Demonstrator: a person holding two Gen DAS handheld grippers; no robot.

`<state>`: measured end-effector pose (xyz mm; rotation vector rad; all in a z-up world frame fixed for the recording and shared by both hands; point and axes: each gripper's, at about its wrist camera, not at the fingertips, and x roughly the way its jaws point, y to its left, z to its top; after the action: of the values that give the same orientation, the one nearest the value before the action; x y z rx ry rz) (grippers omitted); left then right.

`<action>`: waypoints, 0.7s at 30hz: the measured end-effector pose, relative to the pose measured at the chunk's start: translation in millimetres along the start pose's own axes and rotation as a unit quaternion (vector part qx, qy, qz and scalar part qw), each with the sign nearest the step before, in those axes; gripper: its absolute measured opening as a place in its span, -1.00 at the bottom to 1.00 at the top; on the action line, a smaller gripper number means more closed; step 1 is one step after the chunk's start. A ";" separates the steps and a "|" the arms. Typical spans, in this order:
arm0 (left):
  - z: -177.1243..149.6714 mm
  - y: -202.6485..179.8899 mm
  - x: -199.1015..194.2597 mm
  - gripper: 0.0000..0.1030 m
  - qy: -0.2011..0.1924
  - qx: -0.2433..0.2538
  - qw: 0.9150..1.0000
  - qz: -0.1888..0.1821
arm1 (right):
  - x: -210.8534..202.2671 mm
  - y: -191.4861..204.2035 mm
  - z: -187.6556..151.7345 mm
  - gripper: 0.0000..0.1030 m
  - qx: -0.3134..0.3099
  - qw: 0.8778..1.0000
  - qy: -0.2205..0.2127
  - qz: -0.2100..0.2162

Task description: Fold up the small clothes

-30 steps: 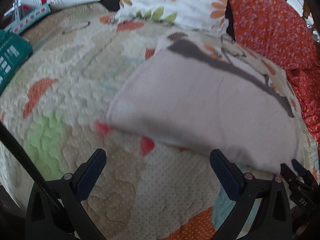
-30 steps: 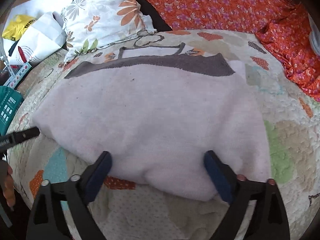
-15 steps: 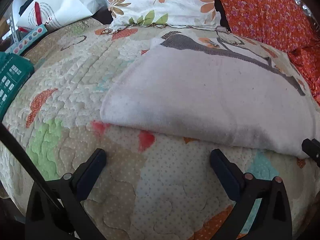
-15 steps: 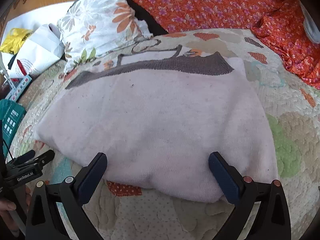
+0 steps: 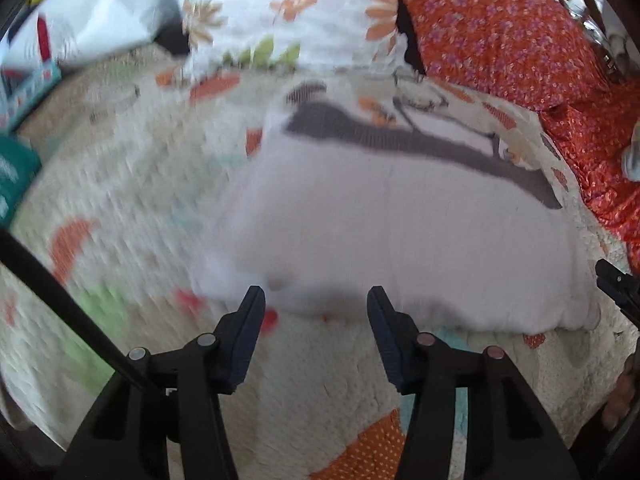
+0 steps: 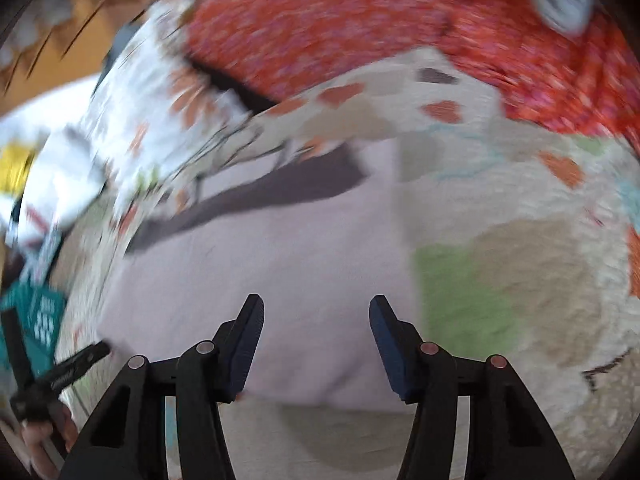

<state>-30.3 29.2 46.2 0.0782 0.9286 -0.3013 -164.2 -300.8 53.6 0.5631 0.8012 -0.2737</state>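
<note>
Quilted bedspread [image 5: 120, 184] under a folded pale garment [image 5: 400, 232], both grippers at its near edge.
Left gripper [image 5: 316, 300] and right gripper [image 6: 316, 312] are closing, pads not yet pressing cloth; motion blur suggests haste, so either may pinch only the top layer or snag the quilt.

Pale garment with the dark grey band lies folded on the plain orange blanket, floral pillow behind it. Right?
Not quite. The left wrist view shows the garment on the patchwork quilt; the orange flowered blanket lies off to the side. The floral pillow is behind it.
</note>
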 end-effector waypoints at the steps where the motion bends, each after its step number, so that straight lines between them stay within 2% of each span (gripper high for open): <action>1: 4.7 -1.3 -5.2 0.10 -0.010 0.004 1.000 0.004 | 0.4 -10.6 2.1 0.16 0.018 1.000 0.002 -0.004; 3: 18.7 -0.3 -17.2 0.39 -0.037 0.004 0.999 0.006 | 4.4 -34.6 3.1 0.16 0.066 0.998 0.012 0.002; 5: 29.6 5.0 -25.4 0.49 -0.060 -0.015 0.998 0.008 | 10.4 -50.6 -0.9 0.16 0.104 0.994 0.028 0.018; 7: 41.3 10.3 -31.5 0.49 -0.079 -0.029 0.996 0.021 | 14.4 -57.4 -2.3 0.17 0.120 0.992 0.033 0.017; 9: 53.6 12.5 -32.5 0.52 -0.079 -0.018 0.995 0.055 | 18.4 -61.8 -1.5 0.19 0.130 0.991 0.034 0.027; 11: 61.1 16.5 -31.7 0.58 -0.081 -0.010 0.994 0.073 | 22.2 -61.8 -1.5 0.24 0.137 0.989 0.036 0.042; 13: 64.8 23.3 -30.1 0.61 -0.086 -0.015 0.994 0.071 | 25.0 -61.6 -0.8 0.28 0.136 0.989 0.038 0.052; 17: 54.8 41.1 -19.0 0.65 -0.075 -0.055 0.995 0.031 | 30.3 -54.5 -0.6 0.35 0.123 0.990 0.040 0.051; 21: 40.2 46.7 9.6 0.65 -0.023 -0.067 0.997 0.024 | 33.6 -48.3 0.9 0.47 0.110 0.992 0.041 0.046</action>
<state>19.7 63.9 59.7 -0.0308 0.8972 -0.1951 -162.2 -341.7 11.3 0.8202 0.8265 -0.2576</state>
